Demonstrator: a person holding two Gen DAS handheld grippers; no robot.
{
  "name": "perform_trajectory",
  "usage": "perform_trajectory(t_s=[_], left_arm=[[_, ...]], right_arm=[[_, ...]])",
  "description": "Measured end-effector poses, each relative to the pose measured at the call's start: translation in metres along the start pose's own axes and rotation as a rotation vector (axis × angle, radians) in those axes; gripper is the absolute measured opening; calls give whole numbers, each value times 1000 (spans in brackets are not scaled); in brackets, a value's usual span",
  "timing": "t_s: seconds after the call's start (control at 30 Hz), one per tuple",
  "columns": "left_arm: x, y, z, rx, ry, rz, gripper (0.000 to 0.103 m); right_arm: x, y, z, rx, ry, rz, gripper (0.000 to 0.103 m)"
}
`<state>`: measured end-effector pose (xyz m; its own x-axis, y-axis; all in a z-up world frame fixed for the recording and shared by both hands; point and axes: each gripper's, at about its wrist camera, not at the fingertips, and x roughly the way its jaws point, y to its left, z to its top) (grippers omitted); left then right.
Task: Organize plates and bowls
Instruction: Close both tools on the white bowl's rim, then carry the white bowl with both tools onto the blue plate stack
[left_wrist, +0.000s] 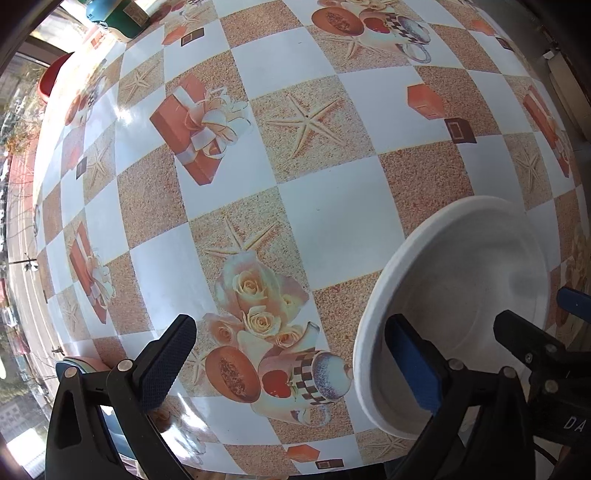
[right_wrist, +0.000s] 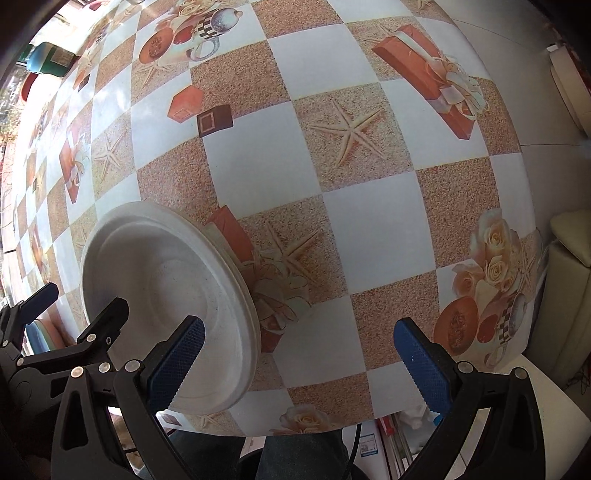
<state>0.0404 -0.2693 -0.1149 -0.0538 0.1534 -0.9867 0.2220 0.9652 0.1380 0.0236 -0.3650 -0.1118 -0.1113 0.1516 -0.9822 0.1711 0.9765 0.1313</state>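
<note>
A stack of white plates (left_wrist: 461, 295) lies near the table's front edge; it also shows in the right wrist view (right_wrist: 166, 288). My left gripper (left_wrist: 291, 365) is open, its right finger (left_wrist: 413, 365) over the stack's rim and its left finger (left_wrist: 166, 365) over bare tablecloth. My right gripper (right_wrist: 299, 365) is open, its left finger (right_wrist: 177, 362) over the stack's near rim and its right finger (right_wrist: 424, 365) over the tablecloth. Neither holds anything. Each gripper shows at the edge of the other's view.
The table (left_wrist: 332, 229) wears a checked cloth printed with starfish, roses and gift boxes. A green container (left_wrist: 118, 18) and a red bowl (left_wrist: 51, 77) stand at the far left. The table's right edge (right_wrist: 532, 258) drops to a cream seat (right_wrist: 569, 258).
</note>
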Motion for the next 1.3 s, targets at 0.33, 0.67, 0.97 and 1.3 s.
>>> perform_trajectory(t_s=[0.33, 0.67, 0.97, 1.3], left_arm=[[8, -18, 4, 19, 13, -146, 66], [8, -36, -8, 78, 49, -176, 33], [16, -9, -37, 60, 62, -163, 33], [15, 41, -62, 2, 35, -172, 33]], right_arm=[[27, 10, 6, 60, 65, 121, 50], [31, 38, -10, 13, 92, 117, 25], [42, 78, -25, -57, 129, 100, 25], [39, 146, -2, -147, 112, 72, 25]])
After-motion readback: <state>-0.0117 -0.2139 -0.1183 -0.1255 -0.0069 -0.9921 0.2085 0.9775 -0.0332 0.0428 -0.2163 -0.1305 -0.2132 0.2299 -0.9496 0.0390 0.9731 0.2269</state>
